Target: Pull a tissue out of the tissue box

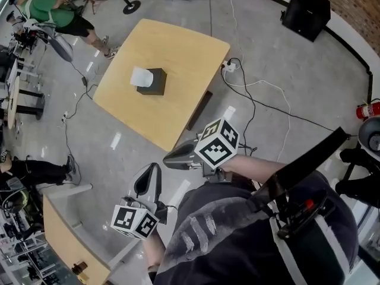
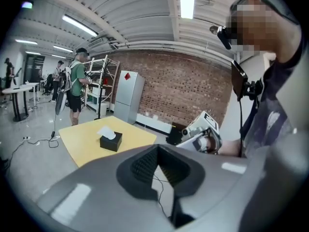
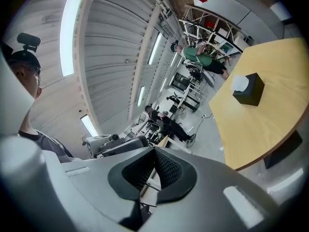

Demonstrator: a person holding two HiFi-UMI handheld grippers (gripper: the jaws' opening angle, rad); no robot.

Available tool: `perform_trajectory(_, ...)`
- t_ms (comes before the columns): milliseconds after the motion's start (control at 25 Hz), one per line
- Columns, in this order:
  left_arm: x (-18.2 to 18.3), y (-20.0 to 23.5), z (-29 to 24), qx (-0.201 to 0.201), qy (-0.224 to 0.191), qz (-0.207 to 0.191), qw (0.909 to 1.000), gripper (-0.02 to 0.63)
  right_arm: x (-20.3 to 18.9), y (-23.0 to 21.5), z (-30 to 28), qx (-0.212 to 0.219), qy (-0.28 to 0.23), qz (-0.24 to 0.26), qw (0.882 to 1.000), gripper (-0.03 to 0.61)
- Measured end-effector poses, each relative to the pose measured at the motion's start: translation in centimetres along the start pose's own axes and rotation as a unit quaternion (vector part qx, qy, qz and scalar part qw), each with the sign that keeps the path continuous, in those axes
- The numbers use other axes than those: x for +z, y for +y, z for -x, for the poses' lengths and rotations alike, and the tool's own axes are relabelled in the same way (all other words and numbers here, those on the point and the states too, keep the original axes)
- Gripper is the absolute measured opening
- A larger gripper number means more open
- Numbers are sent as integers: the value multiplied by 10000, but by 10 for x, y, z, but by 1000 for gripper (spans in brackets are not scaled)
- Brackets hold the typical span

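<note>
1. looking down at a yellow desk [image 1: 178, 58] with a black tissue box [image 1: 155, 83] parked near its middle, well apart from both grippers.
2. can see a white tissue [image 1: 141, 76] poking out of the top of the box, untouched.
3. holding the left gripper [image 1: 153, 172] low and close to the body, off the desk's near corner, with jaws shut tight on nothing.
4. same deal for the right gripper [image 1: 172, 157]: jaws pressed together and empty, just beside the left one and a bit nearer the desk edge.
5. from the left gripper view, catching the box and tissue out past the closed jaws, with the right gripper over on the right.
6. from the right gripper view, getting the desk and box up at the right of a sideways-tilted picture.
7. also spotting a person in a green shirt [image 1: 56, 8] beyond the desk's far corner, plus cables [image 1: 267, 97] trailing over the grey floor [image 1: 297, 58].
</note>
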State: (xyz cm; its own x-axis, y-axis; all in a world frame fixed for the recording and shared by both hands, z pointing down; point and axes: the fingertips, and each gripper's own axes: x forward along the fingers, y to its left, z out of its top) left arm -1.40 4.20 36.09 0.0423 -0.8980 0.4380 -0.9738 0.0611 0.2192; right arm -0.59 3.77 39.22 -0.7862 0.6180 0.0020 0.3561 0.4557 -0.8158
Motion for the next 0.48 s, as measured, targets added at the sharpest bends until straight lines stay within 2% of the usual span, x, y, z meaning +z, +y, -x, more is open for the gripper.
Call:
perform_trajectory(240,-2,2,-13,81,34,44,10000,2,6,-13,16,-52,-1,16,10000,-2)
perform_trajectory(480,7,0,-24,-74,-87,29,9999,2,7,-22,31,-266,-4,-107,9996,-2)
